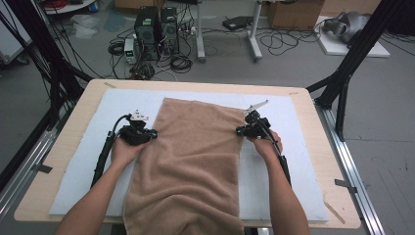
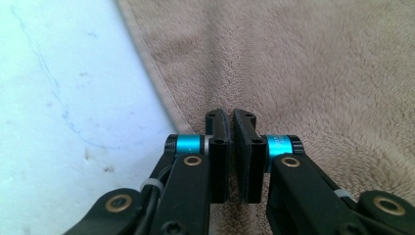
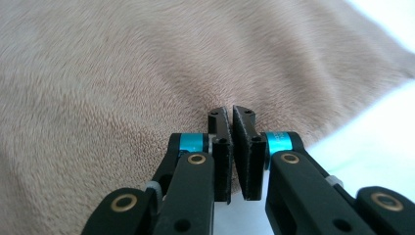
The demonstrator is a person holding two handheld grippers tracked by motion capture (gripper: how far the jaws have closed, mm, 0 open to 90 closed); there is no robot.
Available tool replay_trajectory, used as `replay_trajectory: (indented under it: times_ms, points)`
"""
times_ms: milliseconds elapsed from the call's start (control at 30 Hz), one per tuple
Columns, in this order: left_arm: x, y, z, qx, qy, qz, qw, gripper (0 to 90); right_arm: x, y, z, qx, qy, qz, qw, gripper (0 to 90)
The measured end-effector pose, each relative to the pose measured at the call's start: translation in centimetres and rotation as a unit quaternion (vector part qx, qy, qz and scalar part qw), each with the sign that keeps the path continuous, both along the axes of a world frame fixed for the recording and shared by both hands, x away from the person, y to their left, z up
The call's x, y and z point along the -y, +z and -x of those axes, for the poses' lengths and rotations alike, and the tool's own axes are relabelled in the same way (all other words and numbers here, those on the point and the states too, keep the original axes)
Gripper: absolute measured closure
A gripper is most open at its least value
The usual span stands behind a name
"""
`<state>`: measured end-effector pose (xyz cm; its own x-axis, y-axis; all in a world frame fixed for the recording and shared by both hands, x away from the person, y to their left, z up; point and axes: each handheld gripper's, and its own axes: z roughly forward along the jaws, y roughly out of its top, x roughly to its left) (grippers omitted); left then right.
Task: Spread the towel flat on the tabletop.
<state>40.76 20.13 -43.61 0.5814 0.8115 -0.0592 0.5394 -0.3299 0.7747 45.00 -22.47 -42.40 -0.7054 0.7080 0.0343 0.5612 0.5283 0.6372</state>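
Observation:
A tan towel (image 1: 195, 161) lies lengthwise on the white mat (image 1: 122, 100), and its near end hangs over the table's front edge. My left gripper (image 1: 154, 133) sits at the towel's left edge, my right gripper (image 1: 239, 130) at its right edge, both about a third of the way down from the far end. In the left gripper view the jaws (image 2: 231, 115) are pressed together at the hem of the towel (image 2: 318, 73), and creases run in toward them. The right gripper (image 3: 230, 112) is likewise shut on the edge of the towel (image 3: 147, 73), with folds gathering at its tips.
The mat covers most of a wooden table (image 1: 309, 115). Black frame posts (image 1: 352, 58) stand at the far corners. On the floor beyond are computer towers (image 1: 156, 32), loose cables and a white desk leg (image 1: 254, 34). Bare mat (image 2: 63, 98) lies outside each gripper.

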Motion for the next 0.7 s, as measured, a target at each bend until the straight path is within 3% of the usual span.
replay_trajectory:
  times_ms: [100,167,233,300,367,433,500,567,700]
  points:
    - [0.2,0.4,-0.2,0.030,0.019,0.025,0.9991,84.7,0.5,0.8,-0.9,0.029,-0.043,-0.007,0.9986,84.8]
    - [0.1,0.3,-0.3,0.028,0.021,0.023,0.9991,82.4,0.9,1.0,-1.4,0.032,-0.061,-0.017,0.9975,75.9]
    - [-0.3,0.1,-0.3,0.013,0.011,0.018,0.9997,75.5,1.5,1.1,-1.4,0.024,-0.057,-0.035,0.9975,71.4]
    - [-0.8,0.1,-0.1,-0.003,-0.006,0.008,0.9999,69.2,1.8,1.3,-1.1,0.011,-0.045,-0.041,0.9981,68.4]
    - [-0.9,0.4,0.5,-0.004,-0.020,-0.013,0.9997,64.5,1.6,1.5,-0.3,0.000,-0.023,-0.045,0.9987,64.7]
    - [-1.1,0.9,1.4,0.000,-0.031,-0.003,0.9995,60.4,1.3,1.8,1.0,0.008,0.001,-0.048,0.9988,63.3]
    - [-1.2,1.3,2.5,0.005,-0.047,-0.006,0.9989,57.4,0.9,1.9,2.5,0.012,0.022,-0.064,0.9976,61.9]
    - [-1.3,1.7,3.6,0.004,-0.059,-0.012,0.9982,56.0,0.4,2.1,3.9,0.018,0.043,-0.057,0.9973,61.5]
    - [-1.6,2.3,6.0,0.013,-0.085,-0.009,0.9963,55.1,-0.1,2.7,6.8,0.018,0.077,-0.074,0.9941,60.3]
